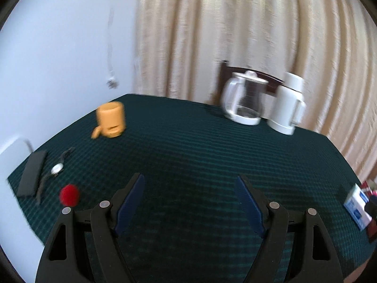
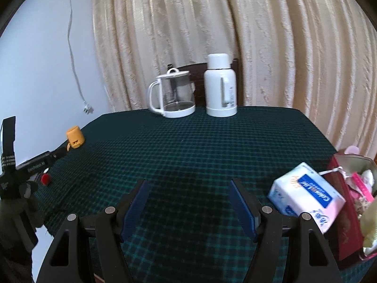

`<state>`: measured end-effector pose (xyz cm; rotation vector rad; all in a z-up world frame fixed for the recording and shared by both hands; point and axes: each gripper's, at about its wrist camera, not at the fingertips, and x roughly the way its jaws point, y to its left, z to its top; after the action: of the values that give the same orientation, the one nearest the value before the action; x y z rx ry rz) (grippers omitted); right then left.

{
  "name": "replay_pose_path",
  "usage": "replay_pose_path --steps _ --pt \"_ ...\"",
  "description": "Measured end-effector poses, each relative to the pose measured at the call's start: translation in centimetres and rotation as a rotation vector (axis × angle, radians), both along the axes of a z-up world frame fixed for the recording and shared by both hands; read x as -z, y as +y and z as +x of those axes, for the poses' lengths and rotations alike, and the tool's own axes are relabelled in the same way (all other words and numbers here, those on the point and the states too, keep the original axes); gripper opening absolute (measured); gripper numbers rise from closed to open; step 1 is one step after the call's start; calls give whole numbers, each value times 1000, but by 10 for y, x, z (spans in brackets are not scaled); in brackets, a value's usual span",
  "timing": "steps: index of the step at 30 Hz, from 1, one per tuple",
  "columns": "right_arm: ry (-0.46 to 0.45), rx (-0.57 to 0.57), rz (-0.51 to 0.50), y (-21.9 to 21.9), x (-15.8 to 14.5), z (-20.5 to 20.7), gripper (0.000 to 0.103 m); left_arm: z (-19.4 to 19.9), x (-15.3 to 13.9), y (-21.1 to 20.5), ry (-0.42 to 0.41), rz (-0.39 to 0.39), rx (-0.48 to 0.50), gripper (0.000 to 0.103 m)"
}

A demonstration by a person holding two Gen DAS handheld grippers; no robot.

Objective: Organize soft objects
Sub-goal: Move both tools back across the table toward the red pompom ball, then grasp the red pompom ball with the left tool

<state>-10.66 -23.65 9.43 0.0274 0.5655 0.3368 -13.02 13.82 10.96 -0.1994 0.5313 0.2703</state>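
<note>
A: Left claw [image 1: 189, 184] spread wide, nothing between its blue pads; right claw [image 2: 189, 188] likewise spread and empty, both above the dark green checked worktop [image 2: 188, 146].

B: Where are the soft things?

A: A red pompom [image 1: 69, 194] lies near the worktop's left edge, beside a wristwatch [image 1: 56, 168] and a flat black case [image 1: 31, 173]. A tissue pack [image 2: 306, 194] leans on an open bag [image 2: 348, 202] at the right, which is cut off; its contents are hard to make out.

B: Anything else?

A: A blurred orange mug-shaped toy [image 1: 110, 122], a glass kettle [image 2: 173, 94] and a white thermos [image 2: 220, 87] by the curtain [image 2: 235, 35].
</note>
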Motion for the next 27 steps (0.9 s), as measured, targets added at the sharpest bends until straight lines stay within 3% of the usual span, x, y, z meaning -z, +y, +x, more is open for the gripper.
replay_pose_path --steps 7,15,27 --pt "26 -40 -12 20 8 2 73 -26 10 63 5 -45 -179 79" --pt "48 -49 -15 26 12 4 73 -40 49 118 100 -71 -343 79" --pt "80 -33 0 24 19 8 74 -22 81 157 178 -80 -387 76"
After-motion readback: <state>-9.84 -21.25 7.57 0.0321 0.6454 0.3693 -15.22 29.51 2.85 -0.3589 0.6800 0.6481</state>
